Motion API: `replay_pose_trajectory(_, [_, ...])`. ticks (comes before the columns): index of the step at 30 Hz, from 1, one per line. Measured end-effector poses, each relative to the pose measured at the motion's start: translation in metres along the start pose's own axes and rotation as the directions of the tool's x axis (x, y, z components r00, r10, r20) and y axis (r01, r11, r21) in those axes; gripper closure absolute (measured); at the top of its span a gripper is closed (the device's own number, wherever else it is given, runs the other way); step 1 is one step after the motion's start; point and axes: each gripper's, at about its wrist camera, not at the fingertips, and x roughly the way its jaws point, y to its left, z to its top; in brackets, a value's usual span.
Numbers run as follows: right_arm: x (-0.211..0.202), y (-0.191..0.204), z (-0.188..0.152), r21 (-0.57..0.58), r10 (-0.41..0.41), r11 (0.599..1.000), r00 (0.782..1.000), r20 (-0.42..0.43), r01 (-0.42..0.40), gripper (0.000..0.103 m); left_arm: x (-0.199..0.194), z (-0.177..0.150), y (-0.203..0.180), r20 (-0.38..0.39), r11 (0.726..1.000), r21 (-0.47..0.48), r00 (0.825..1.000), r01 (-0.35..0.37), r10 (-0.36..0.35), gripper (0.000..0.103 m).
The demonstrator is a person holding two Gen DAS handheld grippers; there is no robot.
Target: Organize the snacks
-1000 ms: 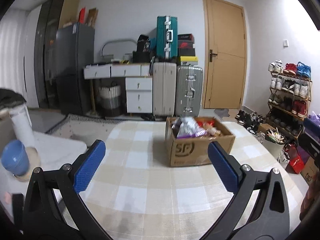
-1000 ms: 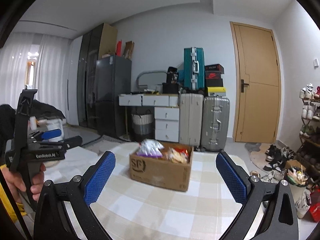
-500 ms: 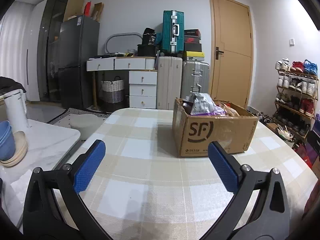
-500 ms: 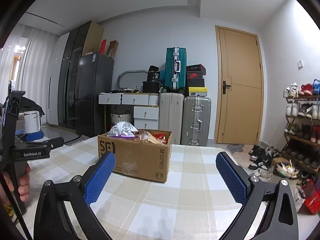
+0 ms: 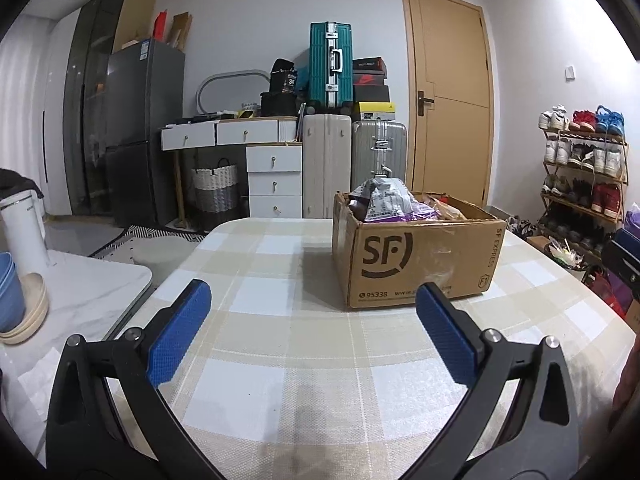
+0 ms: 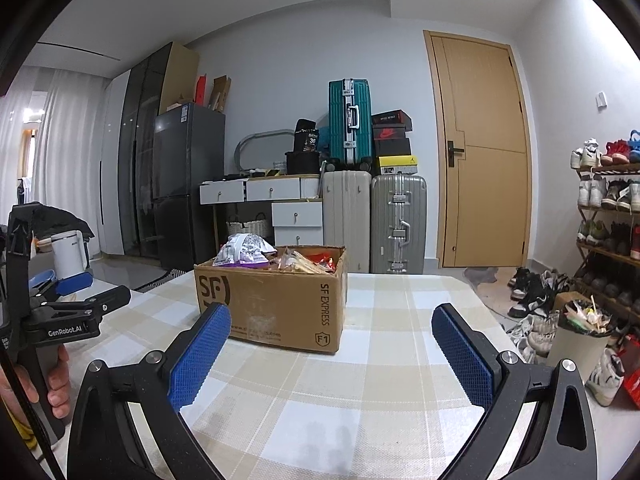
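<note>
Both wrist views low over table [image 5: 280,360], facing cardboard box [image 6: 272,304]; left nearer.

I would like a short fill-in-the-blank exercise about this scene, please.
1. The snacks sit inside a ____ box.
2. The box stands on a table with a ____ cloth.
3. The jaws of both grippers, left gripper and right gripper, are ____.

Missing words: cardboard; checked; open

The left gripper [image 5: 312,300] is wide open above the checked table [image 5: 280,336]. A cardboard box [image 5: 416,256] full of snacks [image 5: 384,200] stands ahead.
</note>
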Motion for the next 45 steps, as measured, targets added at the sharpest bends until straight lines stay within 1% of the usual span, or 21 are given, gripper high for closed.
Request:
replay_pose_trajectory(4, [0.002,0.000,-0.001,0.000,-0.001,1.000,1.000,-0.004,0.001,0.001,0.004,-0.001,0.001,-0.006,1.000,-0.008,1.000,-0.004,0.003,0.001])
replay_pose_trajectory(8, [0.002,-0.002,-0.001,0.001,0.000,1.000,1.000,-0.005,0.000,0.001,-0.002,-0.002,0.002,-0.008,1.000,-0.019,1.000,-0.009,0.009,0.001])
replay_pose_trajectory(12, [0.003,0.000,-0.002,-0.002,-0.007,1.000,1.000,-0.012,0.007,0.001,-0.005,-0.001,-0.003,-0.024,1.000,0.003,1.000,-0.004,0.004,0.001])
replay_pose_trajectory(19, [0.003,0.001,-0.004,-0.015,-0.015,1.000,1.000,-0.018,0.015,0.001,-0.006,0.000,-0.006,-0.034,1.000,0.002,0.999,-0.001,0.001,0.001])
replay_pose_trajectory(22, [0.005,0.004,-0.006,-0.029,-0.009,1.000,1.000,-0.029,0.008,0.001,-0.005,-0.002,-0.008,-0.030,1.000,0.007,1.000,0.003,-0.002,0.001])
replay_pose_trajectory(24, [0.004,0.003,-0.006,-0.025,-0.006,1.000,1.000,-0.024,0.006,0.001,-0.012,0.000,-0.010,-0.028,1.000,0.010,1.000,0.002,-0.002,0.001])
replay_pose_trajectory(42, [0.004,-0.001,-0.005,-0.011,-0.013,1.000,0.999,-0.033,0.013,0.001,-0.009,-0.002,-0.010,-0.051,1.000,-0.012,0.999,-0.009,0.009,0.001])
replay_pose_trajectory(45, [0.004,-0.002,-0.006,-0.012,-0.014,1.000,0.999,-0.032,0.013,0.001,-0.012,-0.002,-0.006,-0.039,0.999,-0.028,0.999,-0.020,0.019,0.001])
